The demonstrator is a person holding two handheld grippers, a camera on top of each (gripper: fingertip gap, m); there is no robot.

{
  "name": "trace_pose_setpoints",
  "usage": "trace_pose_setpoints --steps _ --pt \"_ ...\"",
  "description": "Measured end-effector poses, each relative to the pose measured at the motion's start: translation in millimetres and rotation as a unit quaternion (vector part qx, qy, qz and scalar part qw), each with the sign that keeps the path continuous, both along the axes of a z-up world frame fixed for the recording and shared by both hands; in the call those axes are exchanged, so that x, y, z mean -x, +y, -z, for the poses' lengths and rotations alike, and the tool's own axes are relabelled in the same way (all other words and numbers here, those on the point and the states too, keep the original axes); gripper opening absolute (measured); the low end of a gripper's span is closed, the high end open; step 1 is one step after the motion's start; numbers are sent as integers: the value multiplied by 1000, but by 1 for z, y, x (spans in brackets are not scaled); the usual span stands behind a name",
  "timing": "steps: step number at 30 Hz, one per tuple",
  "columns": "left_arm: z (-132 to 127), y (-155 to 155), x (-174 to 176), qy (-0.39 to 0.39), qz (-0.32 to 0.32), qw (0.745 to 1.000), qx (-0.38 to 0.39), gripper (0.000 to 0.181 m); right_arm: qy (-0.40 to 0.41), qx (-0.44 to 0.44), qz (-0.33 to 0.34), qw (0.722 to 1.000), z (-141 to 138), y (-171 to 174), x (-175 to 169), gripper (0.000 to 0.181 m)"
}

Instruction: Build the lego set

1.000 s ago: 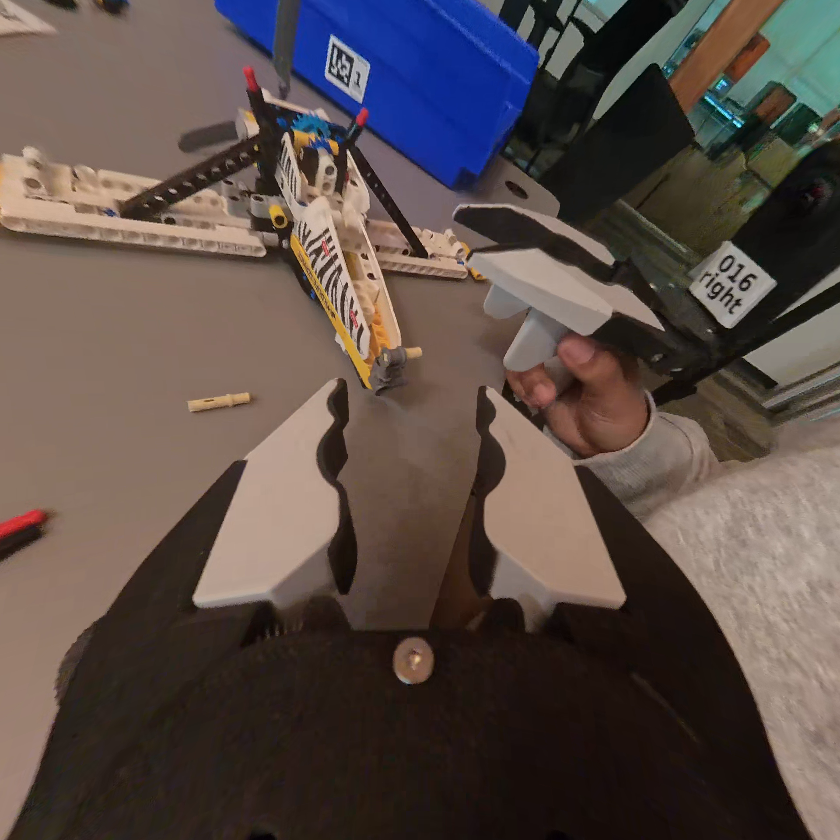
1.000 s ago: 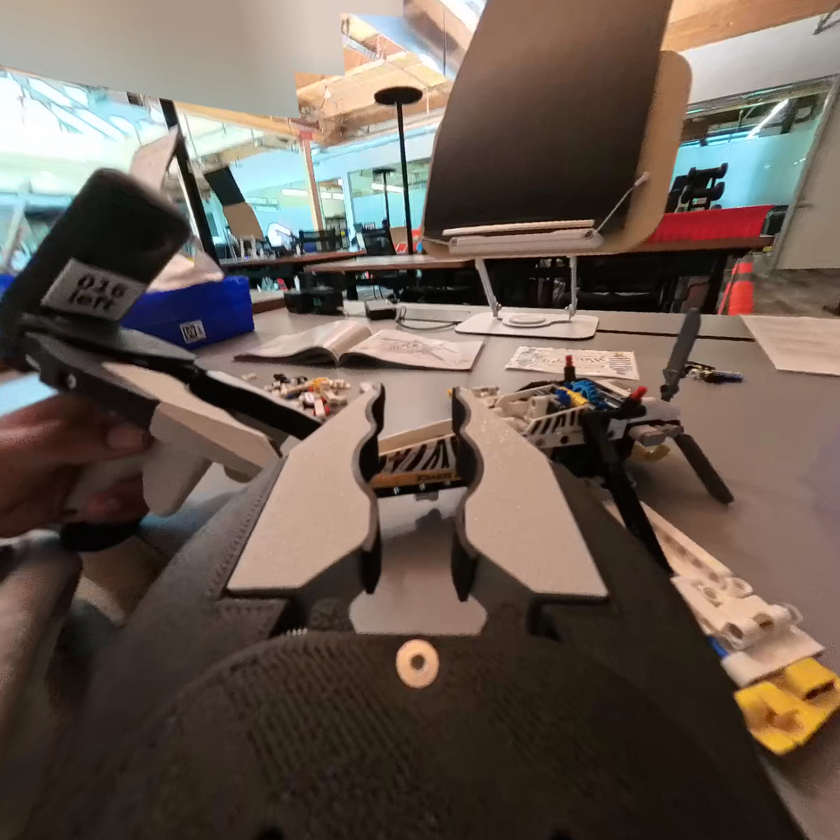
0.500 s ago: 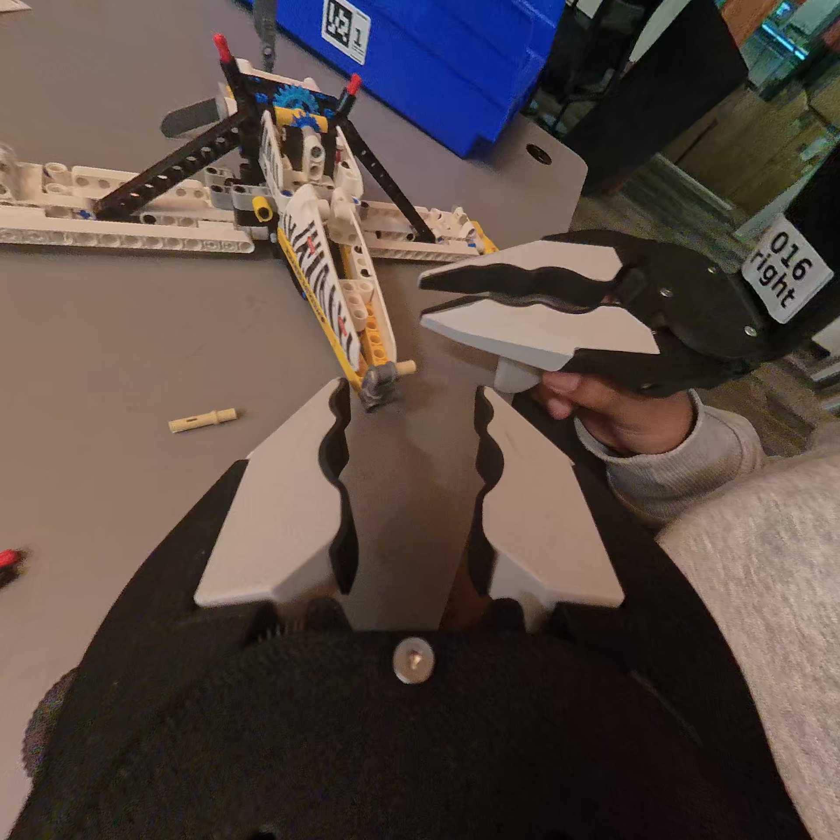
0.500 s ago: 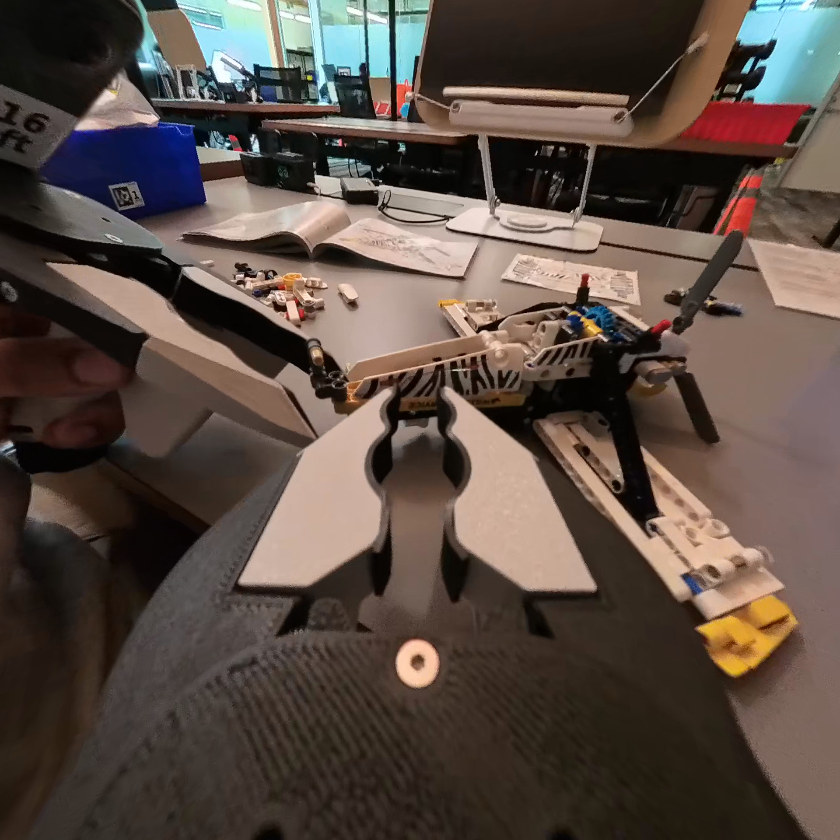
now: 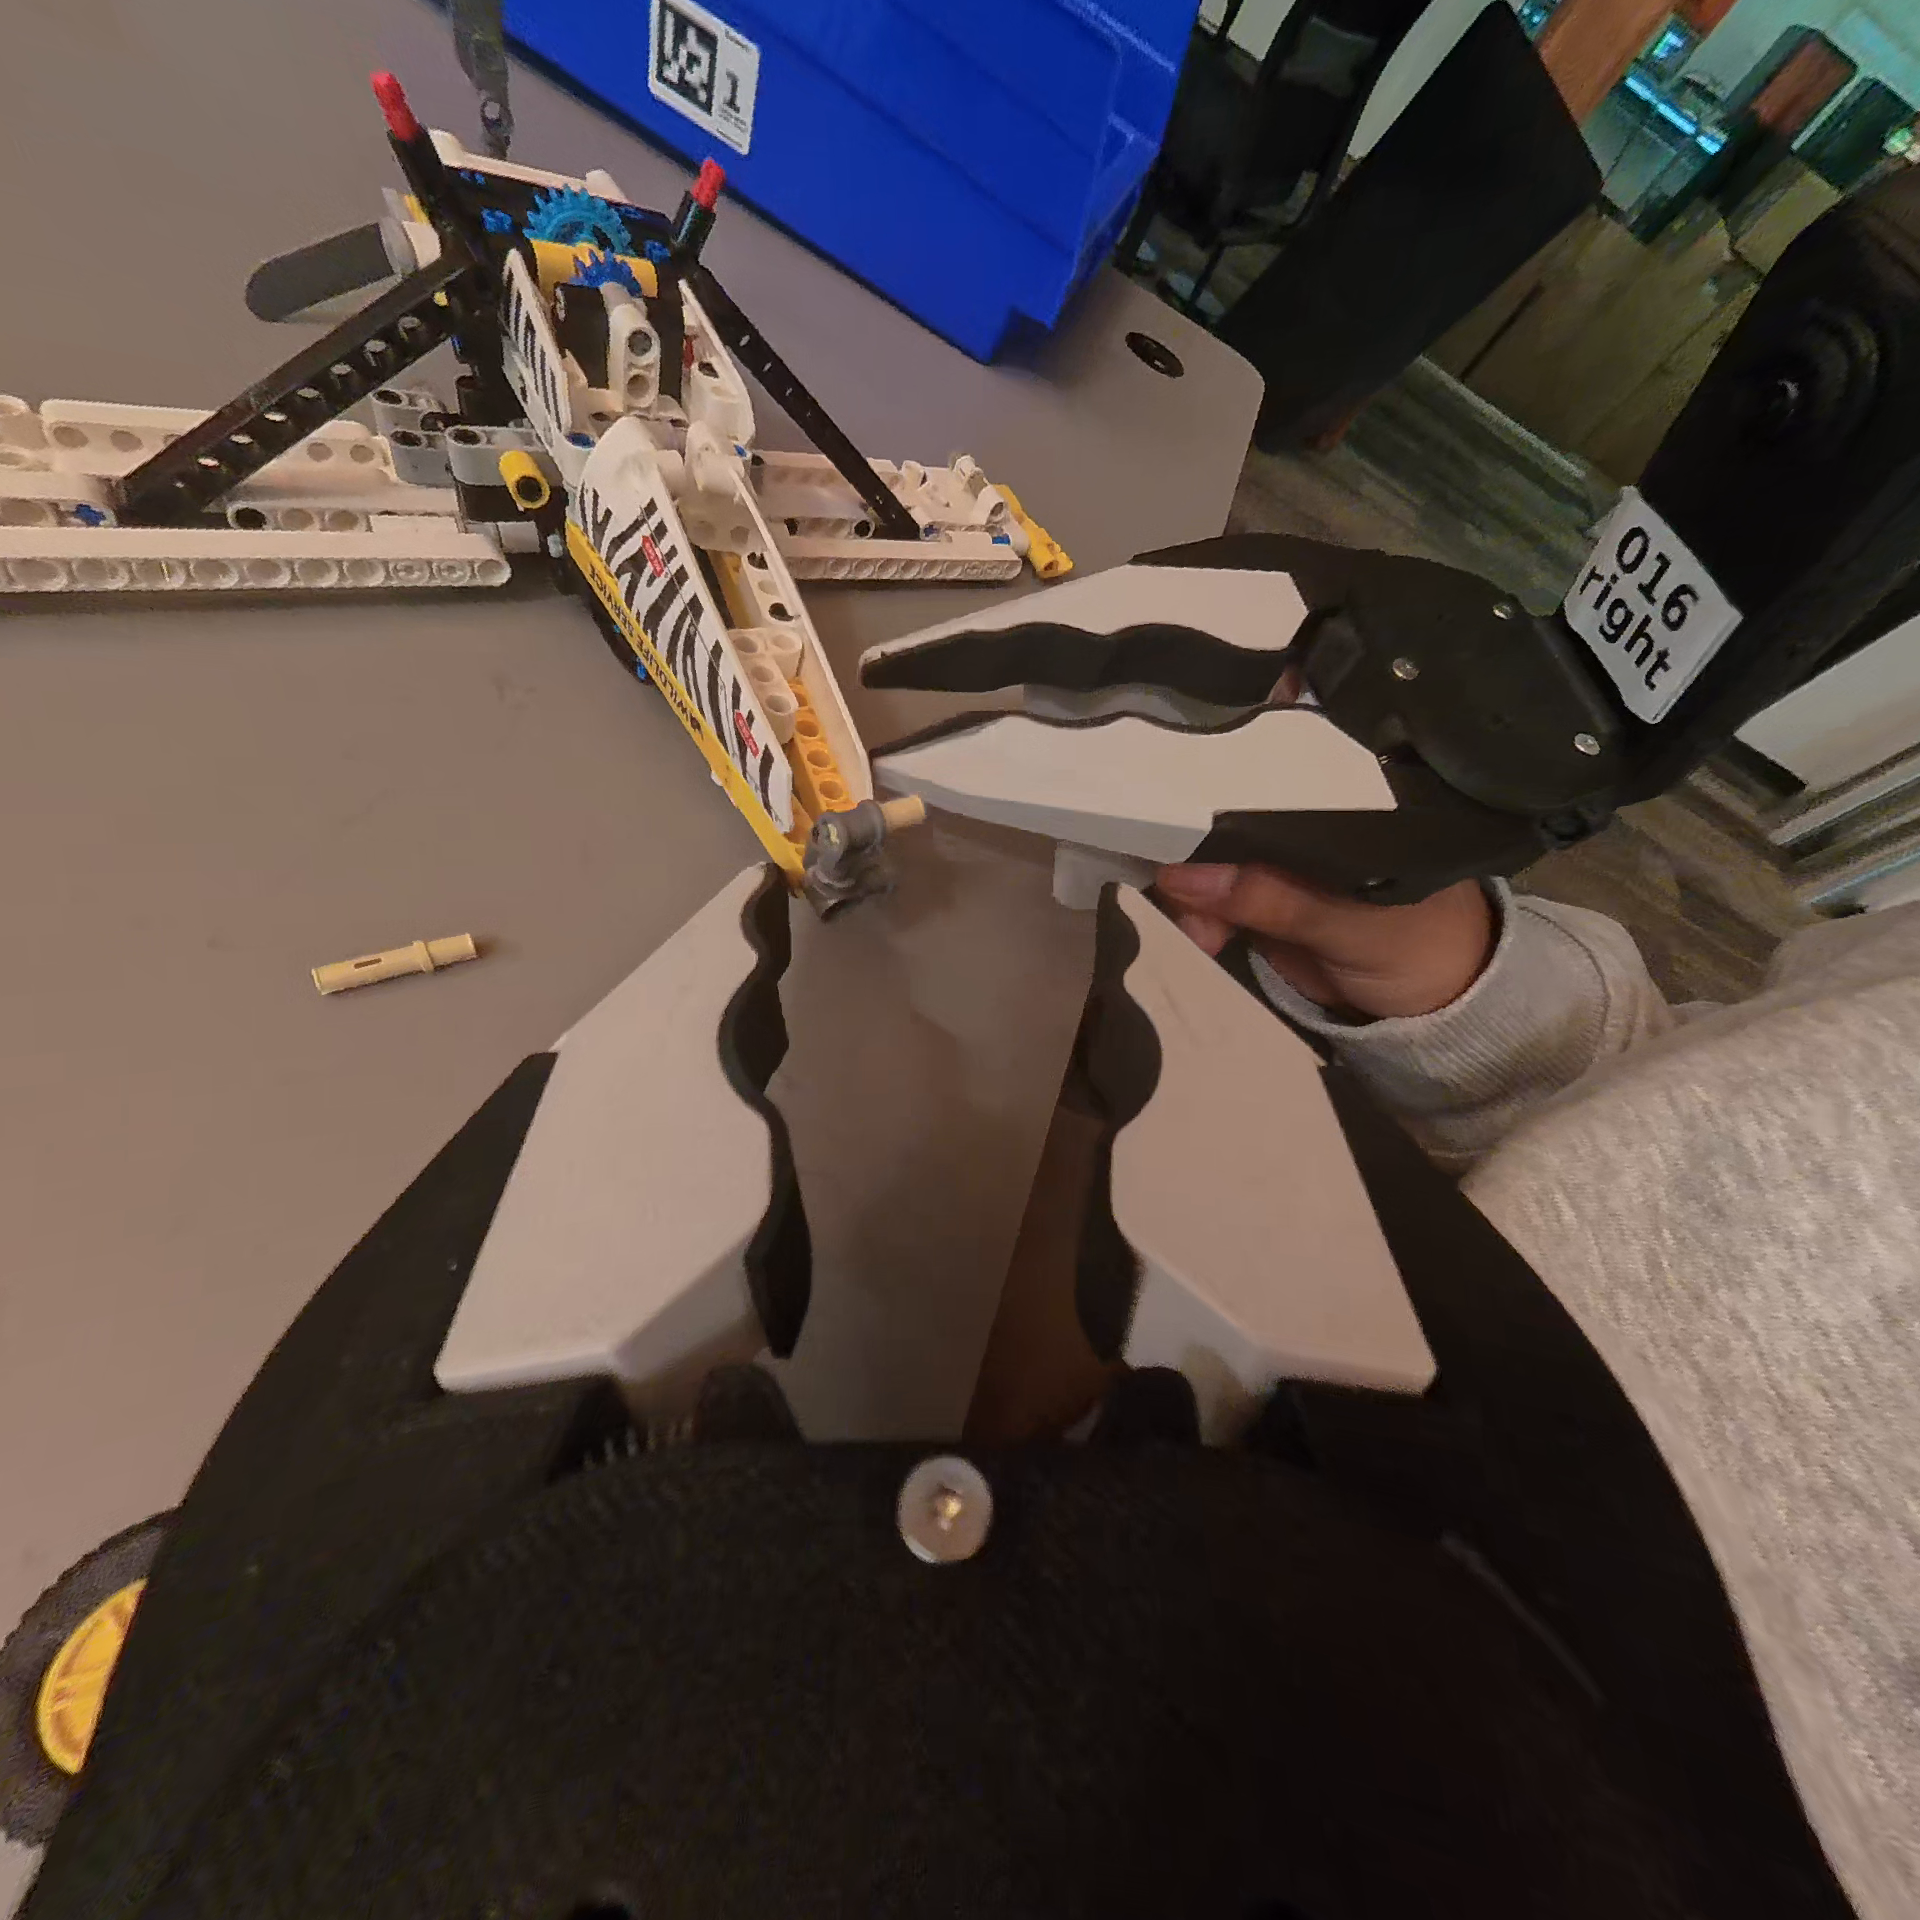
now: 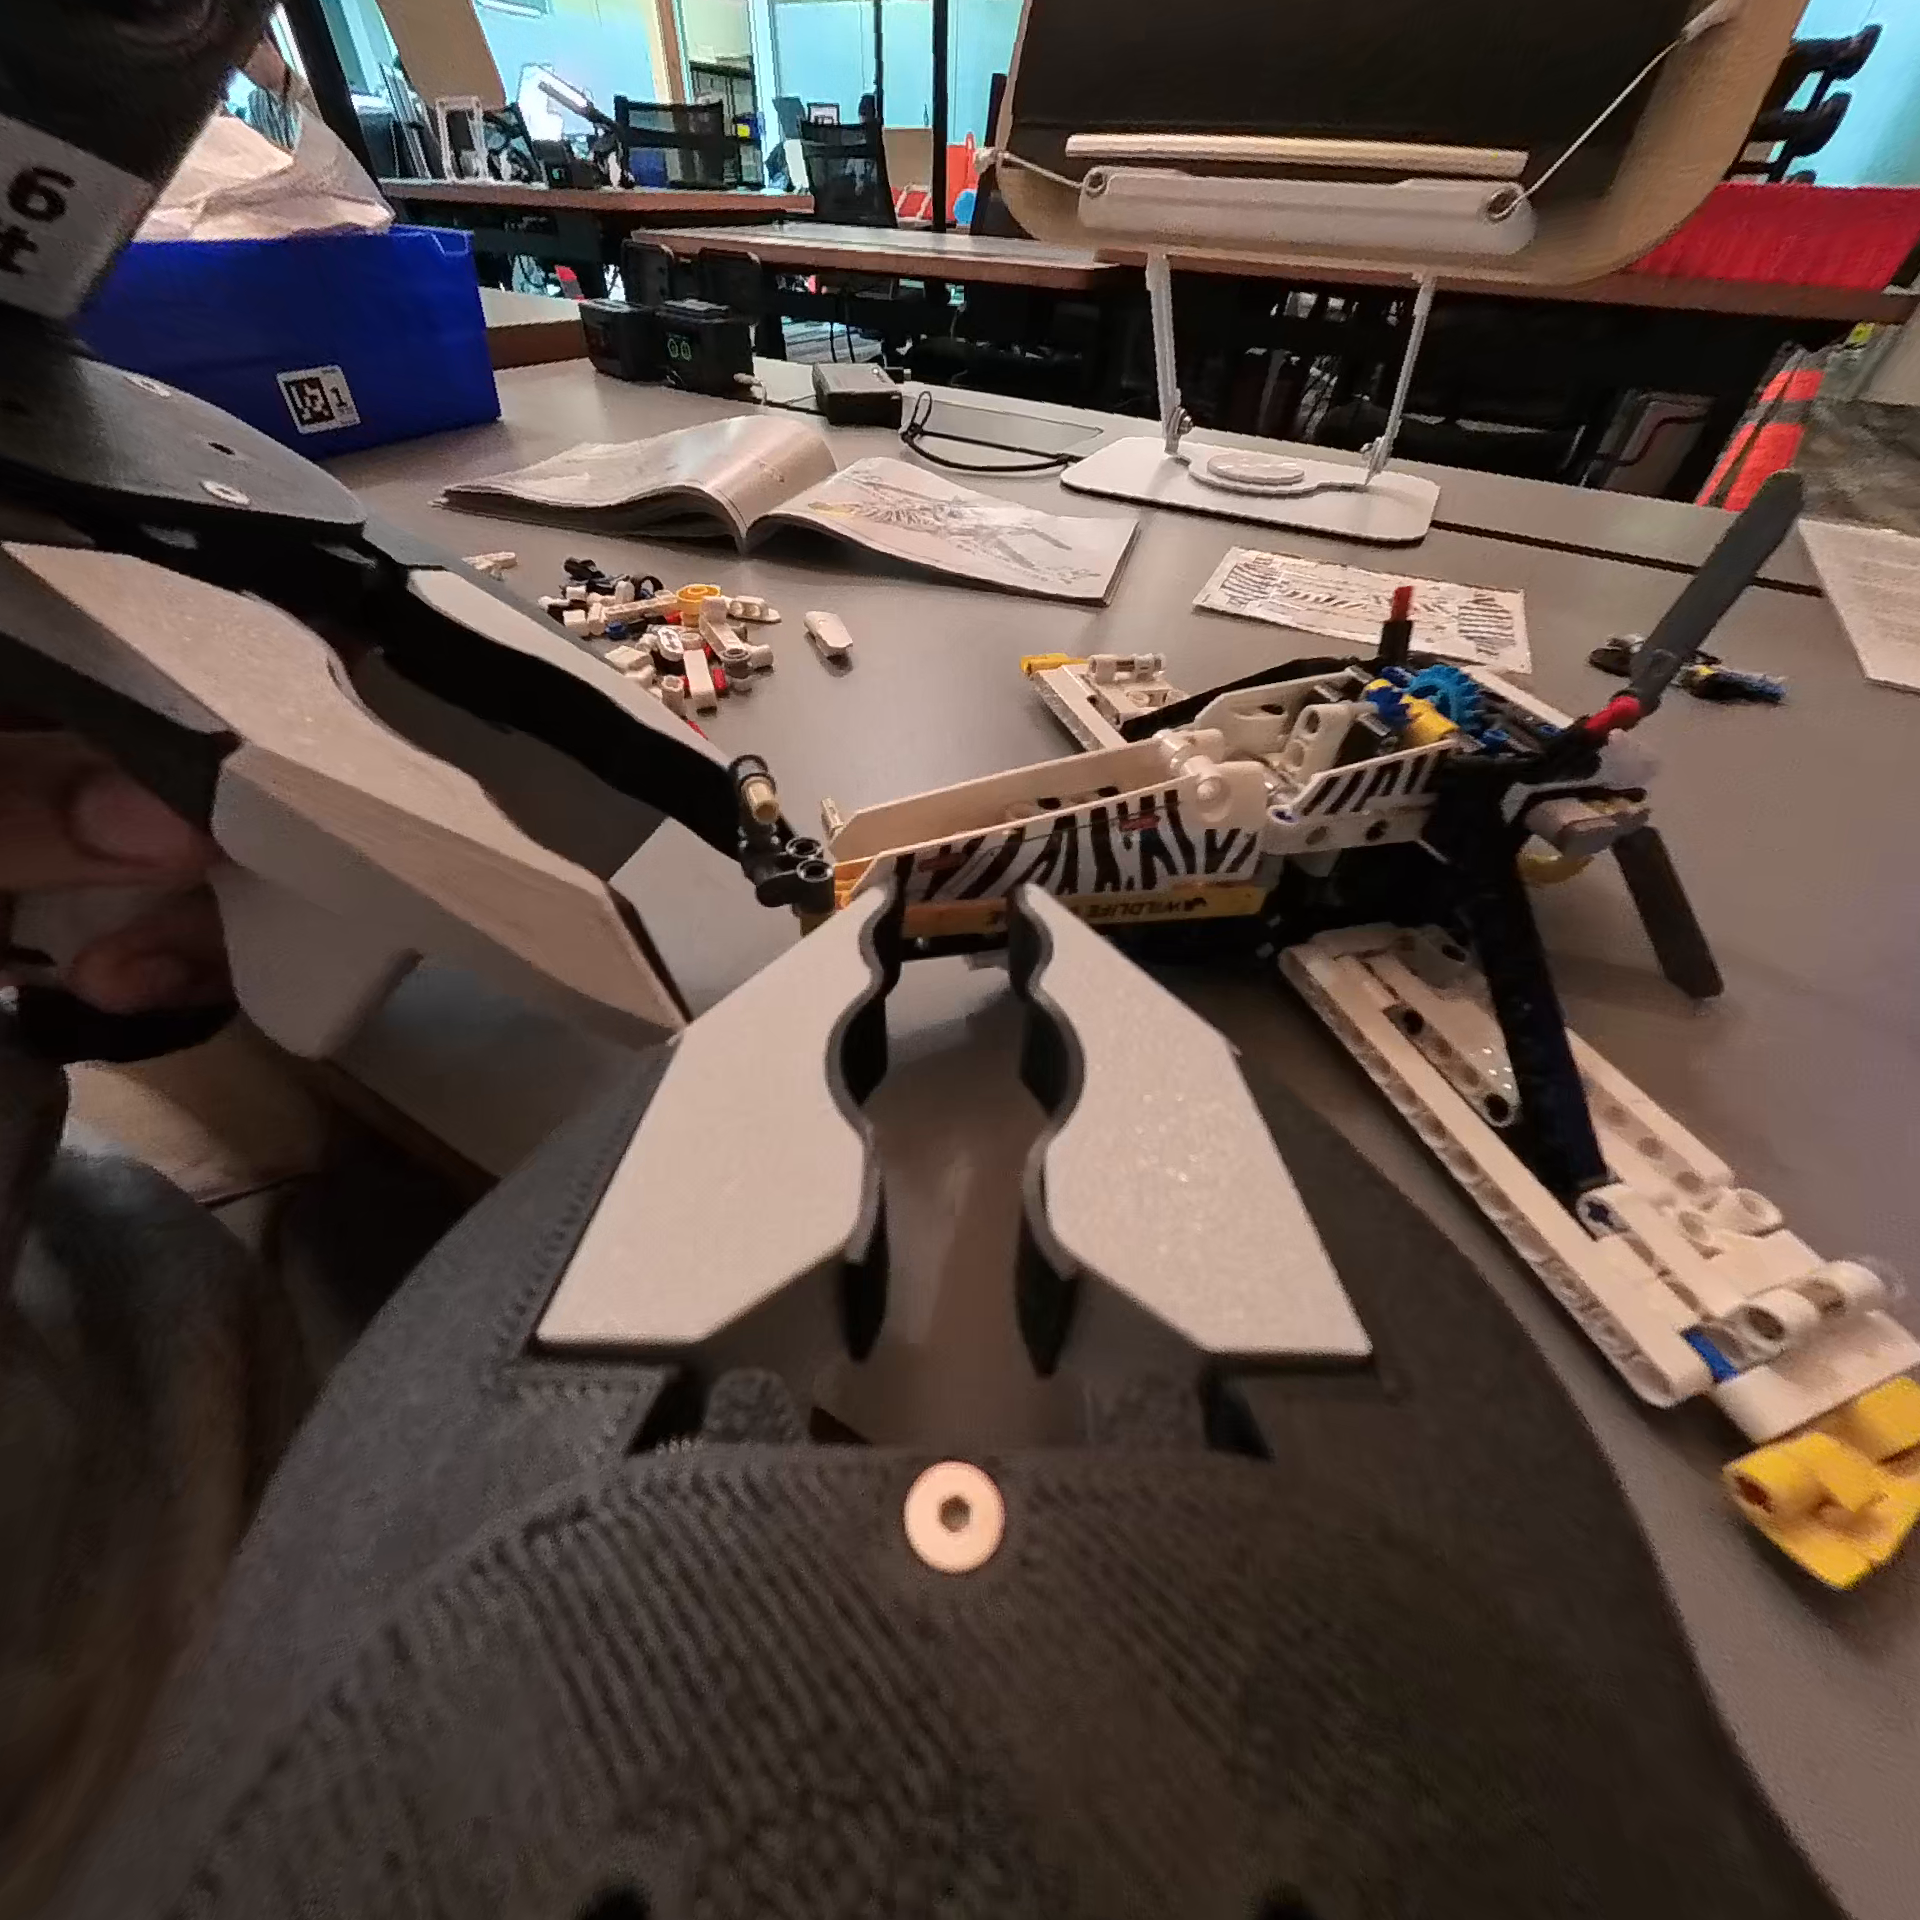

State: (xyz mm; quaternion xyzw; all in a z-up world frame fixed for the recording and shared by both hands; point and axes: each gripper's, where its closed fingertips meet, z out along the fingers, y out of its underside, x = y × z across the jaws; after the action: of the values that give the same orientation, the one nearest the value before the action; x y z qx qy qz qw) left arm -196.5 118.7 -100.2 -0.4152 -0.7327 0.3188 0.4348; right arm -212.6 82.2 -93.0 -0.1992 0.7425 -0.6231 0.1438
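A Lego plane model (image 5: 675, 582) with zebra-striped panels, white wings and a propeller lies on the grey table (image 5: 260, 779); it also shows in the right wrist view (image 6: 1091, 852). Its tail ends in a grey connector with a tan pin (image 5: 852, 842). My left gripper (image 5: 930, 914) is open and empty, its left fingertip right beside that connector. My right gripper (image 6: 951, 914) is open with a narrow gap and empty, its tips just short of the tail's side. In the left wrist view the right gripper (image 5: 873, 717) comes in from the right, next to the tail end.
A loose tan pin (image 5: 395, 964) lies left of my left gripper. A blue bin (image 5: 883, 156) stands behind the model. An open booklet (image 6: 790, 499), a pile of small parts (image 6: 675, 634), a sticker sheet (image 6: 1361, 608) and a stand (image 6: 1247, 478) are farther back. The table edge (image 5: 1226, 436) is on the right.
Both grippers have closed in on the model's tail end. The right gripper came down and forward from beside the table. Both stay empty.
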Motion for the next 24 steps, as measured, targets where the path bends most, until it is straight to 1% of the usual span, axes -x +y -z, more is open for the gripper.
trace_pose_setpoints --steps 3,6,9,11,14,15,16,17,18,20,22,24 --pt "-10 -5 -8 21 -6 1000 11 57 -12 18 4 1000 -9 1 6 18" --pt "-26 -23 -27 42 -28 998 38 57 -48 83 -16 995 -39 11 7 17" --pt "-44 -49 -58 58 -60 994 67 57 -104 151 -53 982 -72 25 -6 15" --pt "-55 -71 -86 62 -91 990 87 56 -133 157 -80 975 -82 28 -25 14" --pt "-66 -97 -130 70 -136 983 101 54 -151 130 -135 971 -81 29 -71 18" --pt "-67 -101 -143 76 -143 982 99 54 -134 115 -142 974 -75 25 -83 19" --pt "-67 -101 -154 87 -148 981 95 53 -95 98 -134 981 -64 16 -90 20" --pt "-66 -100 -164 101 -152 979 89 53 -57 78 -115 989 -53 5 -92 20" --pt "-66 -97 -172 120 -157 977 79 53 -45 52 -113 991 -48 -1 -95 20" --pt "-65 -89 -183 167 -159 972 46 54 -66 40 -135 988 -56 -4 -103 26" --pt "-67 -83 -190 217 -150 964 19 53 -105 59 -137 983 -72 -10 -107 25" --pt "-64 -83 -193 240 -144 960 4 53 -128 63 -142 980 -80 -16 -115 21"
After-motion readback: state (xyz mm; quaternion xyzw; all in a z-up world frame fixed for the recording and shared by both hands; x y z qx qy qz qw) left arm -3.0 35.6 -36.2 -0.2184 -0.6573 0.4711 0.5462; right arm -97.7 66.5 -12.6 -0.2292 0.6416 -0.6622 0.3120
